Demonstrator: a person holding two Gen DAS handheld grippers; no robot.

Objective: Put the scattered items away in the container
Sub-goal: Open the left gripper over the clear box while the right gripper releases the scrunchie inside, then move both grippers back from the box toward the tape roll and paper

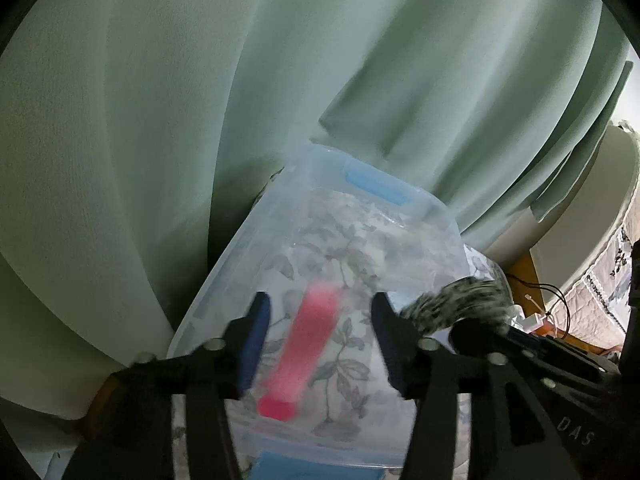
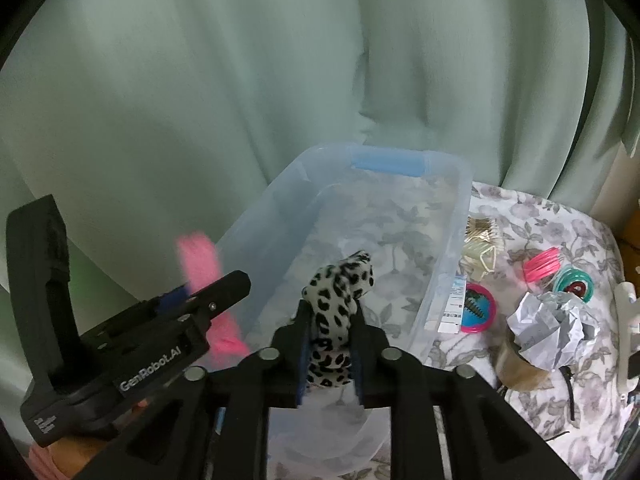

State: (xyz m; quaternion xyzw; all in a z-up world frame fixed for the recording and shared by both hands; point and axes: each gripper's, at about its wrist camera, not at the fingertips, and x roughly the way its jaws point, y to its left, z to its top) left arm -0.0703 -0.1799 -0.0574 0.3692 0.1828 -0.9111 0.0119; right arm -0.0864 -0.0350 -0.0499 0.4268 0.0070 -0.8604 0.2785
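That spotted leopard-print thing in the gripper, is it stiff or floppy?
Probably soft. The leopard-print fabric piece bunches and bends over above the right gripper, which a stiff thing would not. It looks light, and the cloth surface likely grips well, so it should hardly slip.

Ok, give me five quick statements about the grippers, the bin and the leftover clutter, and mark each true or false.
1. The right gripper is clamped on a leopard-print fabric piece. True.
2. The left gripper has its fingers pressed together. False: they stand apart, with a blurred pink item between them.
3. The clear plastic bin has a blue handle. True.
4. The bin is packed full. False: its floor is mostly bare.
5. Crumpled paper lies outside the bin. True.
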